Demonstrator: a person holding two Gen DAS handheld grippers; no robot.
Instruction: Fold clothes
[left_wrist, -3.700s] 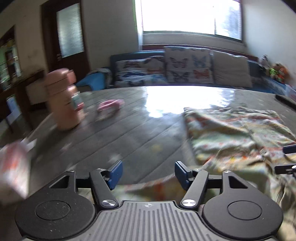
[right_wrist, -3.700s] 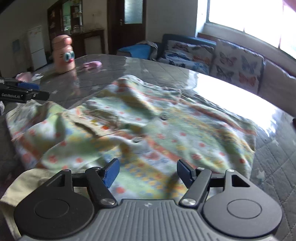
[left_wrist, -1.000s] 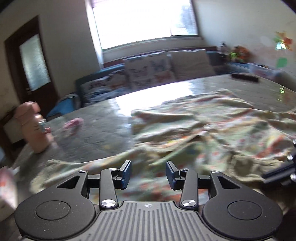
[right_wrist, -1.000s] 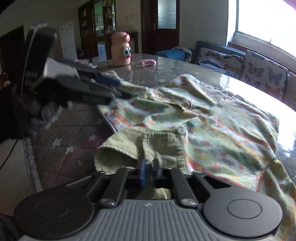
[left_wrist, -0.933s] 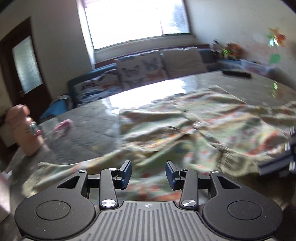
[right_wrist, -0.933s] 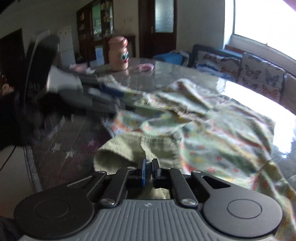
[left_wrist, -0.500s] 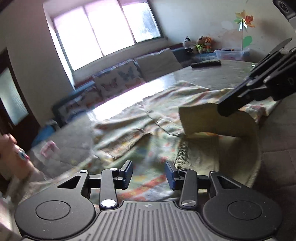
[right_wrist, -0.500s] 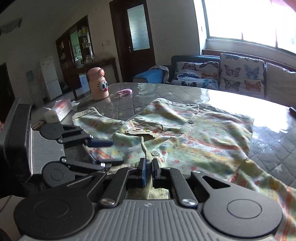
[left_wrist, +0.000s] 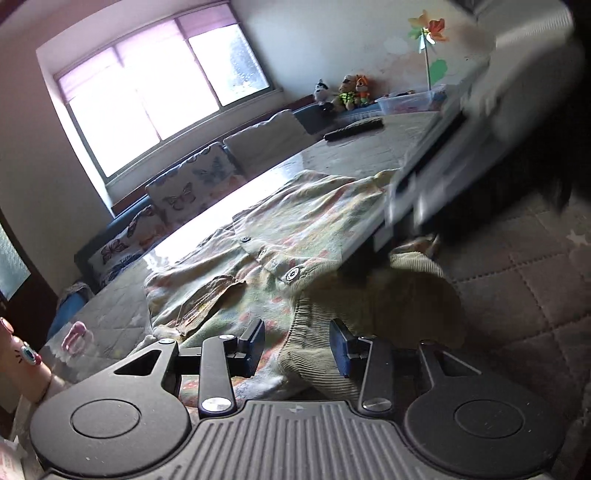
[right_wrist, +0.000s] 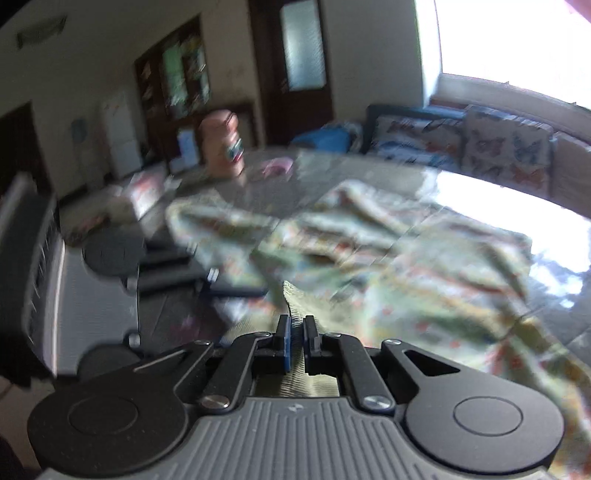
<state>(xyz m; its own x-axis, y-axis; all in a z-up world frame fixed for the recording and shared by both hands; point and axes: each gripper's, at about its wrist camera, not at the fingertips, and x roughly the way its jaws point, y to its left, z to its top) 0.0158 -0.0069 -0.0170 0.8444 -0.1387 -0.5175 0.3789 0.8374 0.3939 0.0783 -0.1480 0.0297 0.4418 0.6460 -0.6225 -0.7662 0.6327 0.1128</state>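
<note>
While right gripper (right_wrist: 295, 341) pinches the ribbed hem (right_wrist: 291, 299) | left gripper (left_wrist: 297, 345), jaws spread, should straddle the hem's other corner (left_wrist: 306, 354) squarely before closing

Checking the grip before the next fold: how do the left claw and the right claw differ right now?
The left claw stands partly open, while the right claw is shut. The left claw grips nothing, its blue pads either side of the ribbed olive hem; the right claw pinches that ribbed olive fabric. Both point down over the floral shirt on the quilted table.
</note>
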